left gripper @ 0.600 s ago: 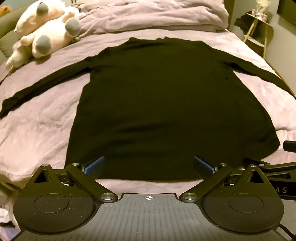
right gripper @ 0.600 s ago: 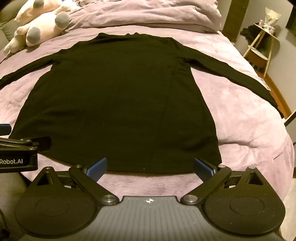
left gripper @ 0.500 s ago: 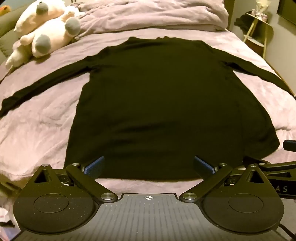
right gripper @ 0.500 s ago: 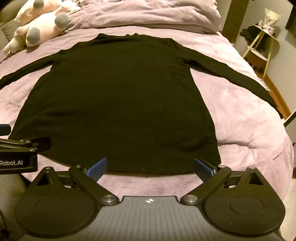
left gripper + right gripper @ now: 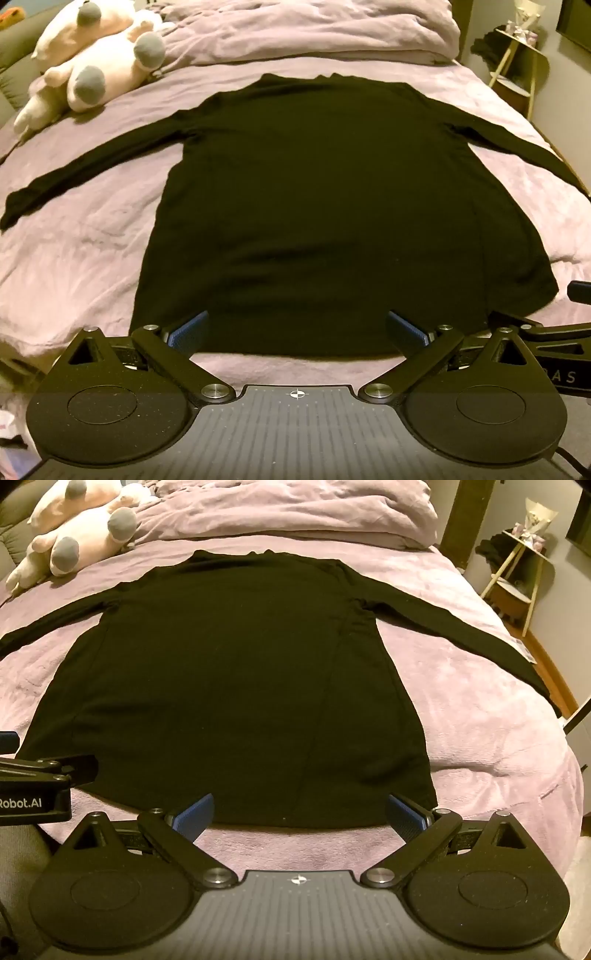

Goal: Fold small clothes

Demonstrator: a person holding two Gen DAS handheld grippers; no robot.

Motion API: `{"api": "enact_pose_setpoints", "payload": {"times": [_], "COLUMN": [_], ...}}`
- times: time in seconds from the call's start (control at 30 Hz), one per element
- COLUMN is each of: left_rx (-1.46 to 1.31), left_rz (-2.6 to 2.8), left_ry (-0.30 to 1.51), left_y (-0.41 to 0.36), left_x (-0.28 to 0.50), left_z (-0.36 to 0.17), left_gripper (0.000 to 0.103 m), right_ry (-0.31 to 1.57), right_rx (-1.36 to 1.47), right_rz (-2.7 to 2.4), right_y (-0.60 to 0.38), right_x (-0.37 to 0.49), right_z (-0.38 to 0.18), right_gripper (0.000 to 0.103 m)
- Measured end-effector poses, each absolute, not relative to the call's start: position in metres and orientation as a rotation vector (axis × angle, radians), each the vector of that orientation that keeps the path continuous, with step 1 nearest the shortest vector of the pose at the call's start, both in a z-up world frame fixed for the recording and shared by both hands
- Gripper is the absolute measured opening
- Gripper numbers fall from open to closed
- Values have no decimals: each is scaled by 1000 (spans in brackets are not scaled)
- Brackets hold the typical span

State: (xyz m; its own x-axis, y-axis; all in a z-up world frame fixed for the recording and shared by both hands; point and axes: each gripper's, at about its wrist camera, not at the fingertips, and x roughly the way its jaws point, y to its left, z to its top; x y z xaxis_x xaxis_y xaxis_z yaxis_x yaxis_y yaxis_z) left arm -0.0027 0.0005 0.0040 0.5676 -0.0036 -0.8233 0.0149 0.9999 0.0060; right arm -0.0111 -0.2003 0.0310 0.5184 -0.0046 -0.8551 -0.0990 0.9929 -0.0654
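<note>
1. Black long-sleeved top (image 5: 325, 206) lies flat on the lilac bed (image 5: 74, 240), both sleeves spread outward, neck toward the pillows (image 5: 295, 33).
2. My left gripper (image 5: 297, 328) hovers at the hem, its blue-padded fingers (image 5: 188, 328) spread wide, grasping nothing.
3. My right gripper (image 5: 299, 812) sits just beside it at the same hem, fingers (image 5: 194, 814) likewise released.
4. White plush toy (image 5: 92, 55) rests at the far left of the bed, apart from the top.
</note>
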Motion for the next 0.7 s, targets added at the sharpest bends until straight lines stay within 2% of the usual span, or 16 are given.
{"api": "enact_pose_setpoints", "payload": {"times": [0.7], "left_rx": [1], "left_rz": [-10], "left_ry": [972], "left_y": [1], "left_x": [-3], "left_z": [2], "left_gripper": [103], "right_ry": [1018], "right_rx": [-111], "right_rz": [53], "right_y": [-201], "right_x": [-12], "right_z": [33], "right_gripper": [99]}}
